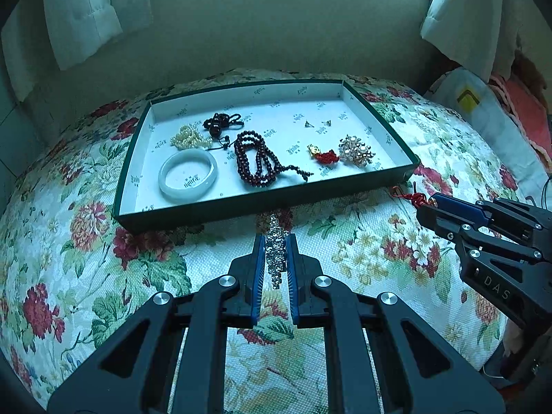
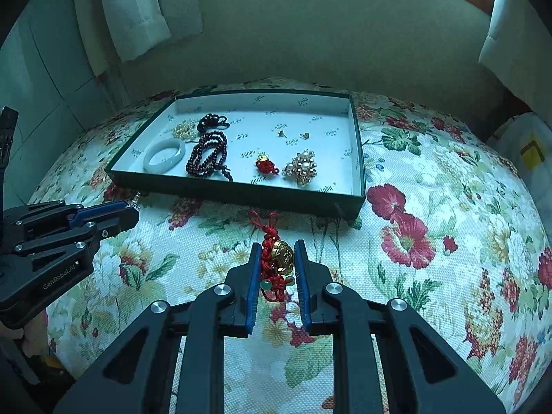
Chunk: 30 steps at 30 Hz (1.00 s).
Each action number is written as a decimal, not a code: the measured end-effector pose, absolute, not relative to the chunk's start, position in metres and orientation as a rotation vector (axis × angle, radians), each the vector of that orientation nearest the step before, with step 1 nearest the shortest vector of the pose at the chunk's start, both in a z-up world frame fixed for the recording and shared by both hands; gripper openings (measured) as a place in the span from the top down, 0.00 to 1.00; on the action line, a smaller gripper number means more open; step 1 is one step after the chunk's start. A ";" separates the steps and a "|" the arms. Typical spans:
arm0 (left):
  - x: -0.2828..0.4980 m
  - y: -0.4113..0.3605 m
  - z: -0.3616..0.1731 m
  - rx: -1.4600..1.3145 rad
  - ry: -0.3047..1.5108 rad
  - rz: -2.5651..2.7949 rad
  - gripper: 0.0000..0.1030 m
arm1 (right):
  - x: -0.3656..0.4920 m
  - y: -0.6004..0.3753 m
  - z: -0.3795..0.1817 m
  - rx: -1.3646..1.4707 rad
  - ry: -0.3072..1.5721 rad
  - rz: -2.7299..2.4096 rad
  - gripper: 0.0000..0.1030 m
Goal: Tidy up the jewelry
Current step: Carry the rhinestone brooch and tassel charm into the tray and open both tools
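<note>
My left gripper (image 1: pixel 276 241) is shut on a sparkling crystal bracelet (image 1: pixel 276 252), held just in front of the green-rimmed white tray (image 1: pixel 241 207). My right gripper (image 2: pixel 277 252) is shut on a red knotted charm with a gold pendant (image 2: pixel 281 257), in front of the tray's (image 2: pixel 241 189) near wall. In the tray lie a white jade bangle (image 1: pixel 188 174), a dark red bead necklace (image 1: pixel 255 162), pearl beads (image 1: pixel 189 138), a black cord piece (image 1: pixel 220 122), a red-gold charm (image 1: pixel 322 155), a pearl brooch (image 1: pixel 355 151) and two small earrings (image 1: pixel 317 123).
The tray rests on a floral cloth (image 1: pixel 379 248) over a rounded surface. White curtains (image 1: pixel 79 17) hang at both sides before a plain wall. A white bag with a yellow mark (image 1: pixel 472 100) lies at the right. Each gripper shows in the other's view (image 2: pixel 103 217).
</note>
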<state>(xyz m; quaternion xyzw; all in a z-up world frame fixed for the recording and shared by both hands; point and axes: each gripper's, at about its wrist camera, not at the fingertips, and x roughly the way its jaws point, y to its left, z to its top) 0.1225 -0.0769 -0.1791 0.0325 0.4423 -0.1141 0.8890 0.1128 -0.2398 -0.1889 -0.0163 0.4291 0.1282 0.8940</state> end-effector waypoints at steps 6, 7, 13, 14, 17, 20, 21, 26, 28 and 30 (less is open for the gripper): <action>0.147 -0.079 -0.167 0.069 0.886 -0.237 0.88 | 0.139 -0.232 -0.169 -0.030 0.838 0.273 0.81; 0.153 -0.079 -0.166 0.069 0.880 -0.236 0.88 | 0.144 -0.231 -0.166 -0.030 0.829 0.274 0.81; 0.189 -0.085 -0.157 0.084 0.844 -0.228 0.88 | 0.182 -0.225 -0.155 -0.006 0.798 0.279 0.81; 0.196 -0.087 -0.157 0.087 0.840 -0.226 0.88 | 0.188 -0.224 -0.155 -0.002 0.794 0.276 0.81; 0.216 -0.090 -0.156 0.089 0.831 -0.220 0.88 | 0.209 -0.223 -0.157 0.007 0.790 0.266 0.81; 0.237 -0.093 -0.159 0.092 0.831 -0.215 0.88 | 0.227 -0.222 -0.163 0.005 0.796 0.255 0.81; 0.244 -0.094 -0.161 0.090 0.833 -0.211 0.88 | 0.232 -0.222 -0.165 0.005 0.801 0.252 0.81; 0.274 -0.099 -0.171 0.085 0.841 -0.197 0.88 | 0.258 -0.223 -0.178 0.002 0.819 0.232 0.81; 0.285 -0.102 -0.176 0.092 0.848 -0.189 0.88 | 0.266 -0.225 -0.183 0.006 0.829 0.225 0.81; 0.294 -0.105 -0.183 0.096 0.861 -0.185 0.88 | 0.274 -0.227 -0.188 0.009 0.838 0.218 0.81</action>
